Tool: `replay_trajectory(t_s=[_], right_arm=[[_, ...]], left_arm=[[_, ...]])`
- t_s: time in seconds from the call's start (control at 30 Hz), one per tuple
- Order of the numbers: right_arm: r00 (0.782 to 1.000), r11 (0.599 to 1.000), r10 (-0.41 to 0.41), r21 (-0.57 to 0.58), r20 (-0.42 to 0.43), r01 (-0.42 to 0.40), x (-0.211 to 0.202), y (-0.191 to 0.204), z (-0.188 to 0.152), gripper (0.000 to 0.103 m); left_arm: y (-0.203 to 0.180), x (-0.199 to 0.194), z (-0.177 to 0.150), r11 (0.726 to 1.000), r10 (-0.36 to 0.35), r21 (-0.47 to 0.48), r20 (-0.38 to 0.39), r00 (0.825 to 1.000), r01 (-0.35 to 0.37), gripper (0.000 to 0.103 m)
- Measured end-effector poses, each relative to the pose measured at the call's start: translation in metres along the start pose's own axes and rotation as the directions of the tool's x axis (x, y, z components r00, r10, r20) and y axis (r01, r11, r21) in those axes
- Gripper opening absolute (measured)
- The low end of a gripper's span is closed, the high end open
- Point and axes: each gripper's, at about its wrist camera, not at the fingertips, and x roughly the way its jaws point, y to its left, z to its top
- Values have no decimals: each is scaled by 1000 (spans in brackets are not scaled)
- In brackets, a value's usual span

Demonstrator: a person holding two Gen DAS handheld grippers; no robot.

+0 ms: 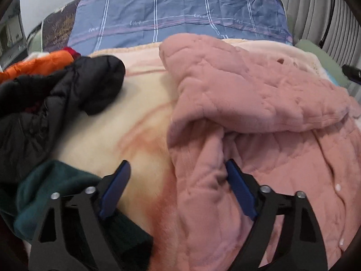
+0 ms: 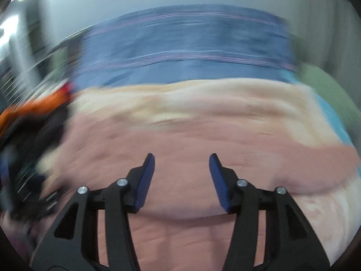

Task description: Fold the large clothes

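A pink quilted garment (image 1: pixel 259 94) lies crumpled on a cream blanket (image 1: pixel 126 122) on the bed, with one thick fold running toward the camera. My left gripper (image 1: pixel 177 164) stands open astride that fold. Its right finger (image 1: pixel 239 189) lies against the fabric, and its left finger (image 1: pixel 117 189) hangs free over the blanket. The right wrist view is heavily blurred. In it my right gripper (image 2: pixel 181 157) is open just above the pink garment (image 2: pixel 180 140), with nothing pinched between its fingers.
A black puffy jacket (image 1: pixel 56 90), an orange garment (image 1: pixel 40 64) and a dark green garment (image 1: pixel 52 185) are piled at the left. A blue striped sheet (image 1: pixel 180 15) covers the far end of the bed. Pale vertical slats (image 1: pixel 327 22) stand at the right.
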Motion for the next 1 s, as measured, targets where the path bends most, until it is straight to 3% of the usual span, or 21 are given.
replay_trajectory(t_s=[0.07,0.1,0.2,0.3,0.37,0.43,0.5,0.7,0.8,0.87,0.93,0.97,1.0], right_arm=[[987,979,152,-133,-57,-158,3,52,-6,34],[978,962,193,-181,-78,-205,6,73,-9,26],[960,902,260,-327,-106,-281,15,128,-17,21],[959,839,264,-464,-106,-283,31,169,-30,21],[963,818,246,-511,-108,-266,42,183,-36,17],[974,799,202,-557,-108,-227,55,194,-43,15],[984,793,151,-583,-95,-178,68,198,-47,15],[994,808,74,-579,-74,-103,97,198,-30,12],[990,852,105,-506,-94,-138,100,196,-10,12],[988,857,117,-492,-106,-154,99,197,-4,15],[988,825,100,-545,-117,-148,99,204,-9,26],[990,803,89,-580,-112,-138,98,207,-14,33],[993,773,73,-624,-94,-116,95,212,-22,34]], left_arm=[[8,-9,-4,998,-57,-24,4,998,57,79],[10,-11,-5,997,-77,-30,5,997,77,75],[21,-18,-12,990,-130,-55,7,992,130,61],[32,-22,-20,977,-192,-91,28,981,194,53],[37,-24,-28,965,-235,-106,55,970,240,47],[41,-23,-34,949,-285,-125,64,956,291,25],[40,-22,-40,940,-309,-134,61,949,314,20],[27,-20,-48,955,-271,-117,24,962,272,15],[20,-26,-55,960,-254,-116,11,967,253,13],[11,-35,-62,971,-224,-84,18,974,224,13],[8,-41,-66,978,-200,-56,36,979,202,13],[12,-45,-65,975,-211,-65,45,976,213,13],[20,-48,-62,966,-236,-91,61,970,241,14]])
